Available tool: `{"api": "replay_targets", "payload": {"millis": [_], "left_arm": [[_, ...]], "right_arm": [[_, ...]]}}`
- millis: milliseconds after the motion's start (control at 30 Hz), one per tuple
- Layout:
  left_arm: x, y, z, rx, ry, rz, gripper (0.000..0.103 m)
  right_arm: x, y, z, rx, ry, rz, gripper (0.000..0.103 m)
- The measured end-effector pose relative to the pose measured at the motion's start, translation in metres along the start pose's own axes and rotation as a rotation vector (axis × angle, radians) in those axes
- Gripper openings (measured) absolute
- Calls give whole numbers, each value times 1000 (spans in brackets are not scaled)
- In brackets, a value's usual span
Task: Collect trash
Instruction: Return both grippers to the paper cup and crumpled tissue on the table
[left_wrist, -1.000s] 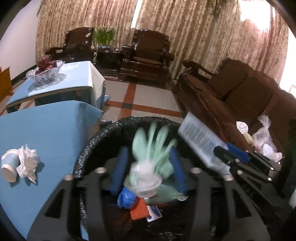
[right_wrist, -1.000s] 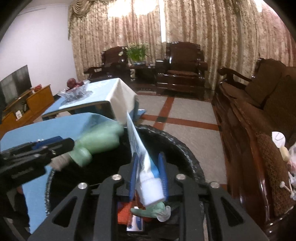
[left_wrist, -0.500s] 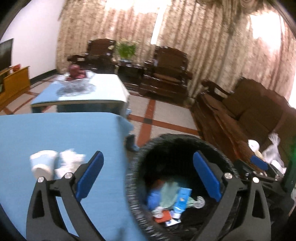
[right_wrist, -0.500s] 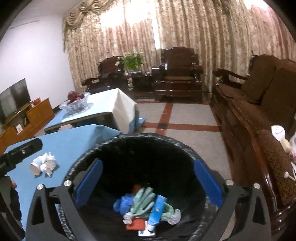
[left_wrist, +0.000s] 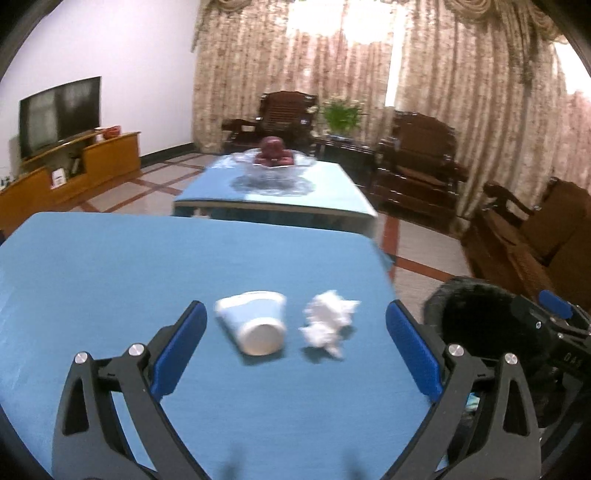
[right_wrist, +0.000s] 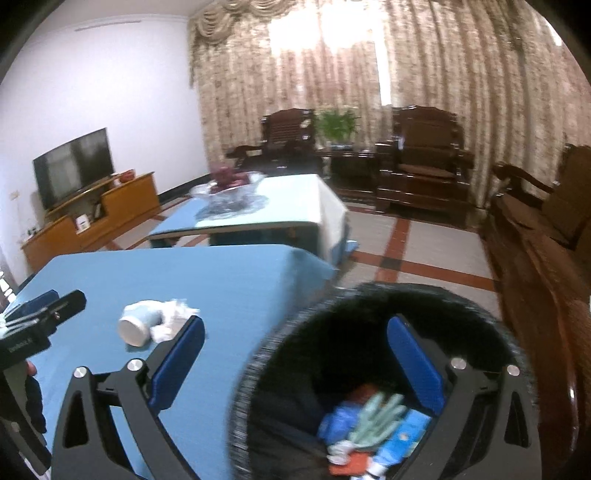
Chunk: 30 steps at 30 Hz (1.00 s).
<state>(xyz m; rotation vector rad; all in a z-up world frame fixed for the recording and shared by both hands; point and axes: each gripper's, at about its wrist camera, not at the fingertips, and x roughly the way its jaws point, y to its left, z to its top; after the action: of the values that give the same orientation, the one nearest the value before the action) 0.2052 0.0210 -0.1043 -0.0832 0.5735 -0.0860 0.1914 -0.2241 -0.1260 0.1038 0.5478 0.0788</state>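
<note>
Floral curtains (left_wrist: 424, 92) close off the far wall of a living room, their upper folds bleached out by window glare. Dark carved wooden armchairs (right_wrist: 424, 155) stand before them, and a brown sofa (left_wrist: 535, 240) is cut off by the right edge of both views. Nearest is the desk under a blue cloth (left_wrist: 147, 266), its front edge hidden behind each claw's black frame. Beyond it stands a second low table with a pale blue cover (left_wrist: 325, 188), bearing a clear glass bowl (left_wrist: 273, 166) of dark red fruit too blurred to name.

Just beside the desk's right corner stands the round bin lined with a black bag (right_wrist: 369, 295). Its rim is smeared by motion in the right view and half hidden behind the other claw in the left view. Inside lie a pale green rubber glove (right_wrist: 376, 413), something blue and something orange, partly covered and hard to tell apart.

On the desk a white and light blue paper cup (left_wrist: 255, 321) lies on its side, base toward the camera. A crumpled white tissue (left_wrist: 327, 323) lies just beside it; from the right view the two overlap.

The left claw (left_wrist: 295, 350) stands wide apart and empty, framing cup and tissue. The right claw (right_wrist: 295, 363) is likewise spread wide, holding nothing, above the bin's near rim.
</note>
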Motion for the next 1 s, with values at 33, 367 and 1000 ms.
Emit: {"api": "replay_targets", "payload": {"millis": [33, 367, 1000], "left_arm": [[-1, 6, 1, -3, -1, 11, 95], [9, 68, -7, -46, 19, 102, 95], [46, 105, -17, -87, 63, 141, 95]], "right_arm": [[4, 8, 1, -3, 0, 11, 98], [66, 88, -4, -87, 52, 75, 97], [158, 131, -34, -130, 244, 95, 69]]}}
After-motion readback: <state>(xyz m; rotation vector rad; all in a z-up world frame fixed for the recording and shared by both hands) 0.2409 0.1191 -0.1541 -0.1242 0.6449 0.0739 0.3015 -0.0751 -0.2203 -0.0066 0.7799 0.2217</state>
